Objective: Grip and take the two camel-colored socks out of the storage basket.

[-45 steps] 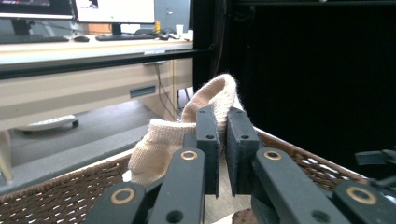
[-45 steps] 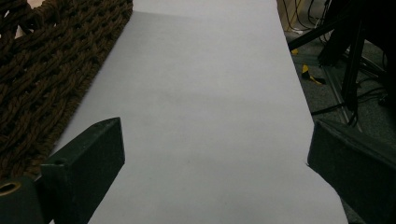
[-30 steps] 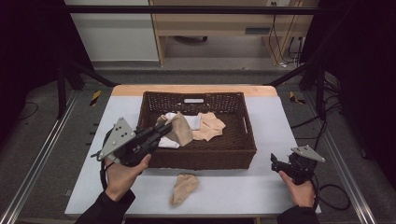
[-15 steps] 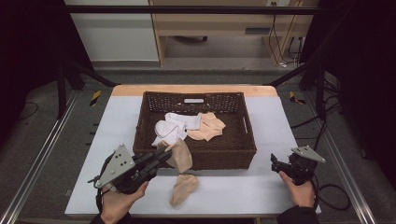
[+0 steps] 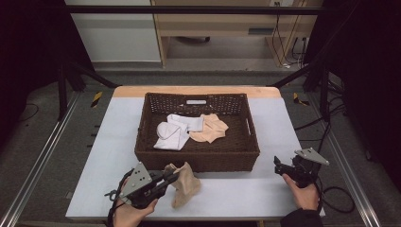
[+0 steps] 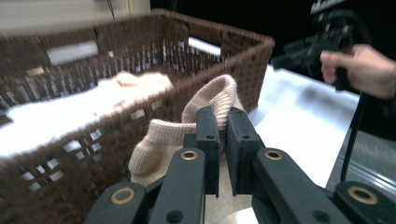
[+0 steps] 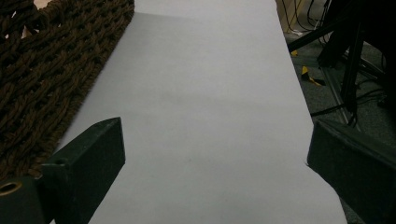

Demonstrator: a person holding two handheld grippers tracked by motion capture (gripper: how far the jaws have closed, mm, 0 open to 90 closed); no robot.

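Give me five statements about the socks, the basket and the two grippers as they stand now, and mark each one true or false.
1. The left gripper is shut on a beige sock. True.
2. The right gripper holds a white sock. False: its jaws stand open over the bare table, with nothing between them.
3. The wicker basket holds nothing. False: a white sock and a peach sock lie in it.
4. The held sock is in front of the basket, outside it. True.
5. The right gripper is inside the basket. False: it sits beside the basket's right front corner.
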